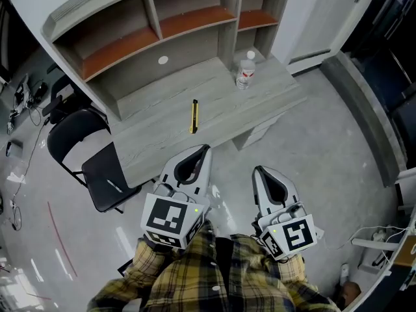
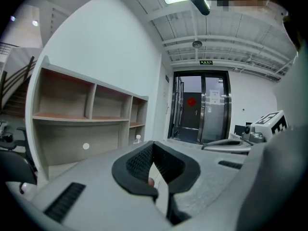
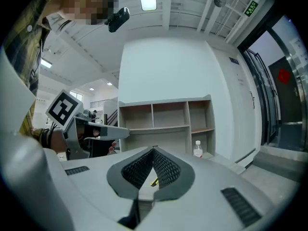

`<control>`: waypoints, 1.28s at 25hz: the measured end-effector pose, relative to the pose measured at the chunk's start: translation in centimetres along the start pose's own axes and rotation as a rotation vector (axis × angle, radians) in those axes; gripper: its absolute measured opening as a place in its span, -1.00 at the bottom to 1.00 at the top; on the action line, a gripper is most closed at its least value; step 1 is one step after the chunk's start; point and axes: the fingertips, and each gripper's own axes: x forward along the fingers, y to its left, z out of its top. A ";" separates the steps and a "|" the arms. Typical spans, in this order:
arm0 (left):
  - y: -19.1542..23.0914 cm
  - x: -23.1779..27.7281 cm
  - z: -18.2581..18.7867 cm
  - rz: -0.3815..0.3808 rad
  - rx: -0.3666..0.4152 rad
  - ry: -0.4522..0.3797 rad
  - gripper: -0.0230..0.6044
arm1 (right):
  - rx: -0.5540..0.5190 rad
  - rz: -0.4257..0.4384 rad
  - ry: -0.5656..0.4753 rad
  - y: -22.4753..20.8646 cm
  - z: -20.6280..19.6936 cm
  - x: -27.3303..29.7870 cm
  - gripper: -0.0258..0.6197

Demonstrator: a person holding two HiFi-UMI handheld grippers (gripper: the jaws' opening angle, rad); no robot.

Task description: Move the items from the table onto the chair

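- Head view, left gripper (image 1: 205, 149): jaws pressed together at the tips with nothing held. The tips reach just over the near edge of the table (image 1: 162, 135).
- Right gripper (image 1: 259, 171): jaws likewise closed and empty. It is over the floor, to the right of the left gripper and slightly nearer.
- Utility knife (image 1: 194, 116): slim, yellow body with dark ends. It lies flat at mid-table with its long axis running near to far, just beyond the left gripper's tips.
- Water bottle (image 1: 245, 71): clear plastic, white cap, red-and-white label. It stands upright at the far right of the table, in front of the shelf unit (image 1: 149, 31).
- Chair (image 1: 97, 171): black seat and back on a thin frame, at the table's left near corner. A thin pale streak on the seat may be an object or glare.
- Right gripper view: only a yellow sliver of the knife shows, through the loop behind the closed tips.
- Left gripper view: a small pinkish patch shows in the same loop and cannot be identified. The bottle appears tiny in this view.
- Plaid sleeves (image 1: 195, 278): cut off by the lower frame edge.
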 end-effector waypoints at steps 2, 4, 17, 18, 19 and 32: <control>1.7 2.3 0.8 0.004 0.001 -0.001 -0.92 | -0.008 0.007 0.005 -1.4 0.6 2.8 -0.87; 3.5 4.4 1.5 0.008 -0.007 -0.004 -0.91 | -0.025 0.017 0.015 -2.4 1.2 5.7 -0.87; 13.4 11.2 2.2 0.099 -0.032 0.040 -0.91 | -0.023 0.093 0.087 -5.9 1.2 19.1 -0.87; 13.8 11.5 1.9 0.106 -0.037 0.050 -0.92 | -0.021 0.099 0.091 -6.1 1.2 19.8 -0.87; 14.2 11.9 1.6 0.113 -0.042 0.061 -0.91 | -0.019 0.104 0.095 -6.5 1.1 20.4 -0.87; 18.3 17.0 -1.2 0.351 -0.106 0.161 -0.91 | -0.009 0.318 0.150 -11.5 1.1 27.1 -0.87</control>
